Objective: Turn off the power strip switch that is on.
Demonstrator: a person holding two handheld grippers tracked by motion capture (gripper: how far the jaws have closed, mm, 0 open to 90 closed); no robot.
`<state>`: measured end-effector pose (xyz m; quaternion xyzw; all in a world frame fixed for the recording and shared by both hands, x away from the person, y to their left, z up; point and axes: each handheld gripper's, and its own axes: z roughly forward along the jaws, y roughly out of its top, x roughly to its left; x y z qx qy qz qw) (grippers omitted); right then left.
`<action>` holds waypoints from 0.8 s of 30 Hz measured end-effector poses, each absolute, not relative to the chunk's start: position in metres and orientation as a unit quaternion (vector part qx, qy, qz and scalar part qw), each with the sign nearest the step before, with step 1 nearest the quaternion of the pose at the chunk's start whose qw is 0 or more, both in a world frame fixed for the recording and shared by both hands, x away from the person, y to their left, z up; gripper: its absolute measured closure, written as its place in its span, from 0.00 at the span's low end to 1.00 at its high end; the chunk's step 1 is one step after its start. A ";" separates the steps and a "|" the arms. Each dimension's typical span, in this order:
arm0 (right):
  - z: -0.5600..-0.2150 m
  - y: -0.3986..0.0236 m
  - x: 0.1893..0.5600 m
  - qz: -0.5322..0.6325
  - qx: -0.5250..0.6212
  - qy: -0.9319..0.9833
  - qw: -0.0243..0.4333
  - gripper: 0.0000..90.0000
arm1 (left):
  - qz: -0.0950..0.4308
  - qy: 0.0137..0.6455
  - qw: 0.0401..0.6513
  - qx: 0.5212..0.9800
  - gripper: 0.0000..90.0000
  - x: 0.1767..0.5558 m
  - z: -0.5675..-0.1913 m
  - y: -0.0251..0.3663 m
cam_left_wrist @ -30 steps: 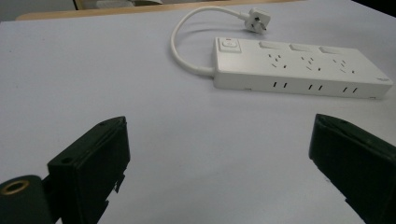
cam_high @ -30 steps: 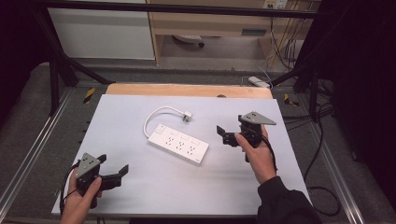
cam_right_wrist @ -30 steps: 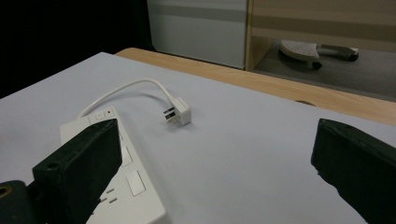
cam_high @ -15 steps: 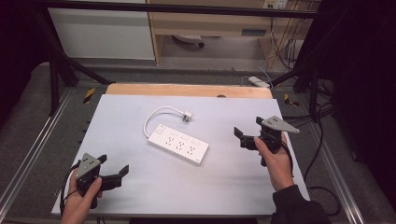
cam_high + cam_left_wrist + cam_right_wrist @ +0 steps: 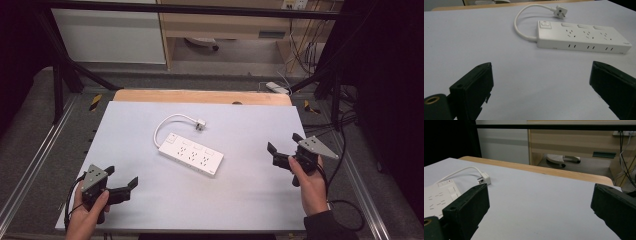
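We take the white power strip (image 5: 191,155) as our landmark; it lies flat near the middle of the grey table (image 5: 250,200), its short cable (image 5: 165,125) looping back to a plug (image 5: 200,123) just behind it, unplugged and touching nothing else; our left gripper (image 5: 121,188) sits well to the strip's near left, jaws spread wide with nothing between them; our right gripper (image 5: 282,150) hovers well to the strip's right, likewise agape and holding nothing; we judge the work barely begun: the strip is untouched, and reaching, grasping and any handling of plug or strip all remain.
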<state>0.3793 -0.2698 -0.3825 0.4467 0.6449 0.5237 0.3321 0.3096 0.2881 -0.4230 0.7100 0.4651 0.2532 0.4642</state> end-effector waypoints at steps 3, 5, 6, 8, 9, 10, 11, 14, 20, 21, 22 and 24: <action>-0.388 -0.277 0.375 0.521 0.451 0.643 0.335 0.03 | 0.253 0.465 0.465 0.710 0.06 0.309 -0.423 0.288; -0.393 -0.282 0.372 0.521 0.455 0.640 0.334 0.03 | 0.253 0.465 0.465 0.709 0.06 0.309 -0.423 0.288; -0.395 -0.284 0.370 0.520 0.457 0.640 0.333 0.03 | 0.253 0.466 0.465 0.709 0.06 0.309 -0.423 0.288; -0.399 -0.287 0.368 0.519 0.460 0.641 0.330 0.03 | 0.253 0.466 0.466 0.709 0.06 0.309 -0.423 0.288; -0.401 -0.288 0.367 0.518 0.460 0.642 0.328 0.03 | 0.253 0.466 0.466 0.709 0.06 0.309 -0.423 0.288; -0.403 -0.288 0.366 0.517 0.459 0.644 0.328 0.03 | 0.253 0.465 0.466 0.709 0.06 0.309 -0.423 0.288; -0.405 -0.288 0.365 0.516 0.457 0.646 0.327 0.03 | 0.253 0.465 0.466 0.709 0.06 0.309 -0.423 0.287; -0.411 -0.287 0.364 0.513 0.455 0.652 0.323 0.03 | 0.253 0.464 0.466 0.709 0.06 0.309 -0.423 0.287; -0.426 -0.274 0.362 0.504 0.449 0.674 0.299 0.03 | 0.253 0.463 0.467 0.709 0.06 0.309 -0.423 0.287; -0.429 -0.271 0.362 0.505 0.447 0.677 0.295 0.03 | 0.252 0.463 0.468 0.710 0.06 0.309 -0.423 0.287; -0.430 -0.269 0.363 0.504 0.445 0.681 0.289 0.03 | 0.252 0.463 0.468 0.709 0.06 0.309 -0.423 0.287; -0.434 -0.264 0.364 0.502 0.440 0.689 0.282 0.03 | 0.252 0.462 0.468 0.710 0.06 0.309 -0.423 0.287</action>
